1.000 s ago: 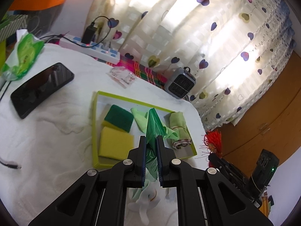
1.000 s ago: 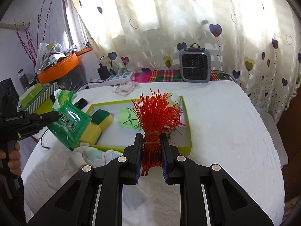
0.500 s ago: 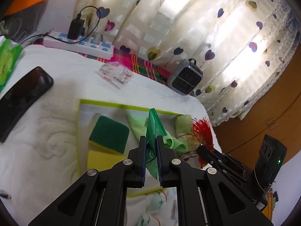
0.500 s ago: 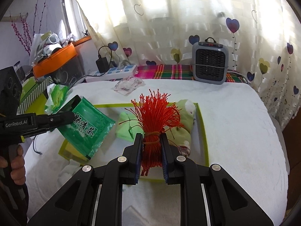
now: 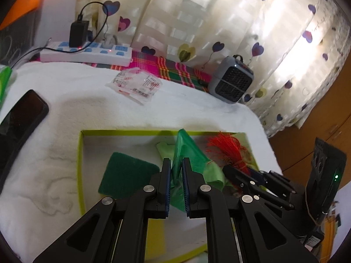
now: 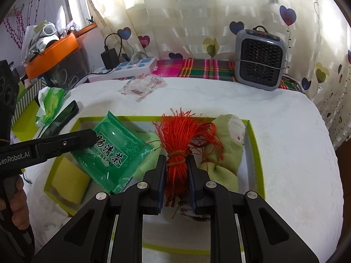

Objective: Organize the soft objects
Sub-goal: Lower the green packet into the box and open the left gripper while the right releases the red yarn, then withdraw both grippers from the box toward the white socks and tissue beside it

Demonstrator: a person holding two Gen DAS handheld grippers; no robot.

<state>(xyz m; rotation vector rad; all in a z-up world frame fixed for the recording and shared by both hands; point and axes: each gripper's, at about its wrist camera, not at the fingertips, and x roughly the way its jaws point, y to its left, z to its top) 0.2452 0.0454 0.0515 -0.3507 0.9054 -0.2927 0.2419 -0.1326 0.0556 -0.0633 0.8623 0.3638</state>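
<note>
both tongs have come forward over the tray (image 6: 255, 135): left tongs (image 5: 176, 168) clenched on the green packet (image 6: 111, 151), right tongs (image 6: 176, 164) on the red string bundle (image 6: 182, 135), mid-frame, ready for setting down.

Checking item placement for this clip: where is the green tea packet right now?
The tea packet is clamped in the left gripper, held over the left half of the tray, above the yellow sponge and left of the red tassel.

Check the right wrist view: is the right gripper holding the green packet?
No, the right gripper is clamped on the red string bundle, while the green packet hangs from the left gripper.
</note>
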